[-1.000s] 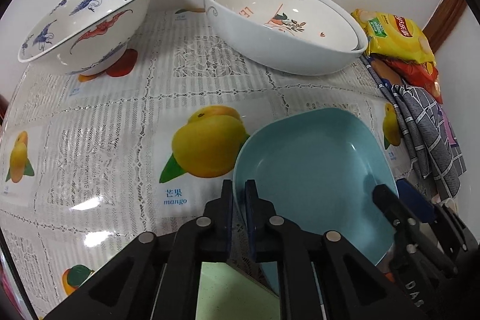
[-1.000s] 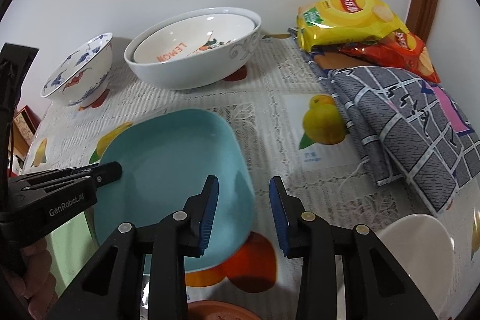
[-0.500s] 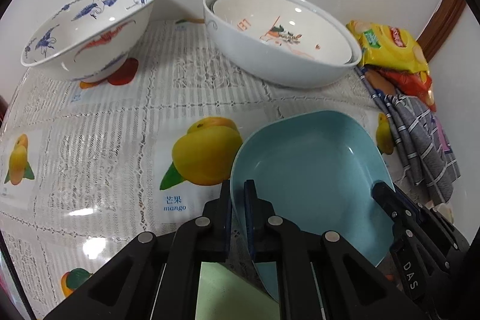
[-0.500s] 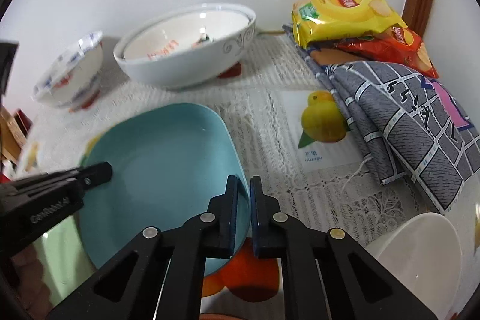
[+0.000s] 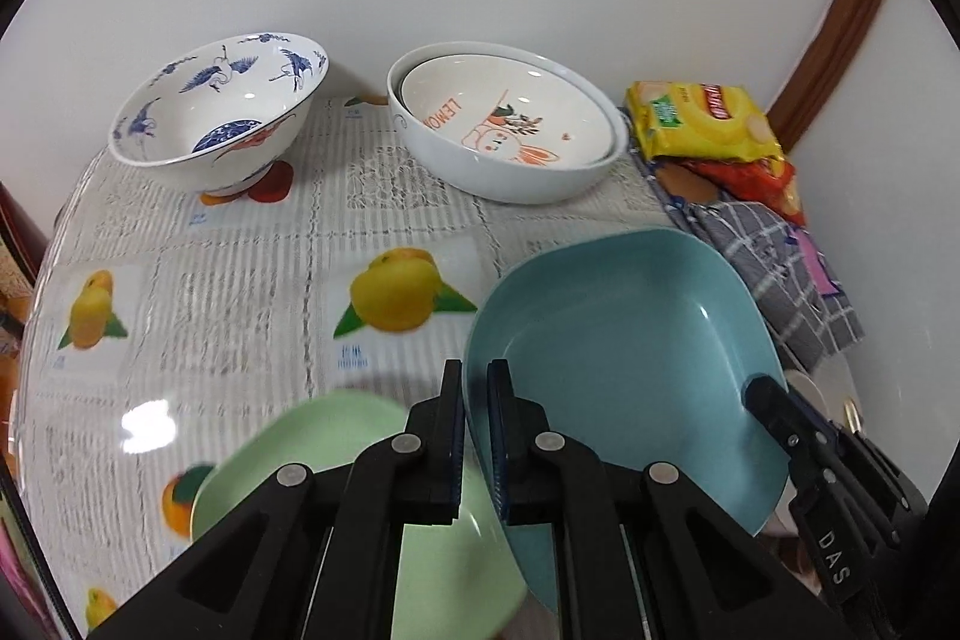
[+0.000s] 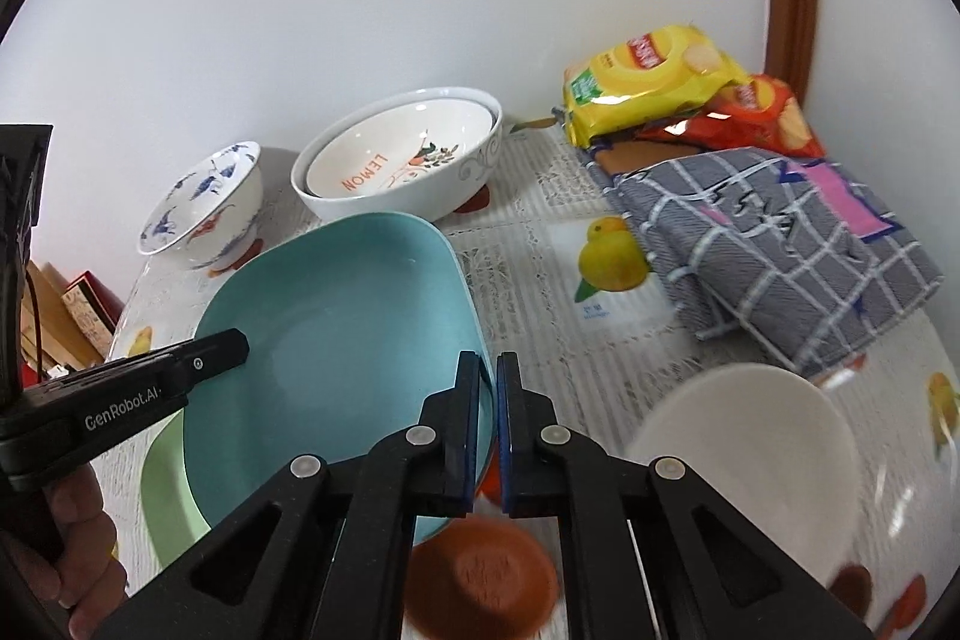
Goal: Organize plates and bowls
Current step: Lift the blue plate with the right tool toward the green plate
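Between my two grippers hangs the blue plate [image 5: 624,352], lifted off the tablecloth [image 5: 240,280]. My left gripper [image 5: 475,388] is clamped on its left rim, my right gripper [image 6: 491,382] is clamped on its right rim (both jaws pressed tight with the rim between the pads). Under the blue plate's left side sits a green plate [image 5: 336,466] on the tablecloth. Below its right side: a brown saucer [image 6: 480,574], and further right a cream bowl [image 6: 750,460]. Behind the blue plate, by the wall: two nested white bowls [image 5: 510,136], inner one marked LEMON, and left of those a blue-patterned bowl [image 5: 222,130]. Right of the blue plate: a folded checked cloth [image 6: 780,244], with snack bags [image 6: 654,82] behind it.
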{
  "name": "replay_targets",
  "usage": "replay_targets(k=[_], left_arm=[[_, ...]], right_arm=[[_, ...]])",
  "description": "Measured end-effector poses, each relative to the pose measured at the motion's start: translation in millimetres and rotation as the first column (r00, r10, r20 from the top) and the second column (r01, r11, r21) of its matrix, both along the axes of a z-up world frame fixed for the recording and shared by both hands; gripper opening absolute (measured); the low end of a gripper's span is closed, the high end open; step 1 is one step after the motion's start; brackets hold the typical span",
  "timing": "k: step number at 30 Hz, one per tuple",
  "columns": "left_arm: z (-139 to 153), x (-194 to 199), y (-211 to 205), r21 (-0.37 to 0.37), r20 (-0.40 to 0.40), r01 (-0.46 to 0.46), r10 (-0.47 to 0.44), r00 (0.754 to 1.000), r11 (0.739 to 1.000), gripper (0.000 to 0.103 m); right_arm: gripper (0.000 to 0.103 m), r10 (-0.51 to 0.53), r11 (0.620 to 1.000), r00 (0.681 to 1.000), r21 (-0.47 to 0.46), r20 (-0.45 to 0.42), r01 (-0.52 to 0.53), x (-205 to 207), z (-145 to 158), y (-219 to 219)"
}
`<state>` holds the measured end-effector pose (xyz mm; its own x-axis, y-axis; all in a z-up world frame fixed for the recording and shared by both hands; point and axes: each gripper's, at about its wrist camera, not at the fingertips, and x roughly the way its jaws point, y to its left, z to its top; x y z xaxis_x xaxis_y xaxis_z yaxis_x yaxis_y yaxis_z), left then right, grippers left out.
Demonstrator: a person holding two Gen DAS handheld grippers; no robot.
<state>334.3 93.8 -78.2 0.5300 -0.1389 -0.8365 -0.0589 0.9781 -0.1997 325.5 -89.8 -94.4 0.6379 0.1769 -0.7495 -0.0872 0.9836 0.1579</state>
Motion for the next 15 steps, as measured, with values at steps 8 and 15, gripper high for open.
replay_targets(k=[8,15], left_arm=[[37.0,-54.9,5.6,-0.003,0.041,-0.015,0.015,0.999,1.000,0.008],[52.1,-96.5,18.5,-0.018,0.060,-0.044,0.045,0.997,0.999,0.008]], right_arm=[[0.006,-0.003,1.000,0.999,0.027,0.037,0.002,-53.4,34.7,1.4],[0.006,0.004,0.999,0.999,0.046,0.048,-0.006,-94.1,53.0,8.4]])
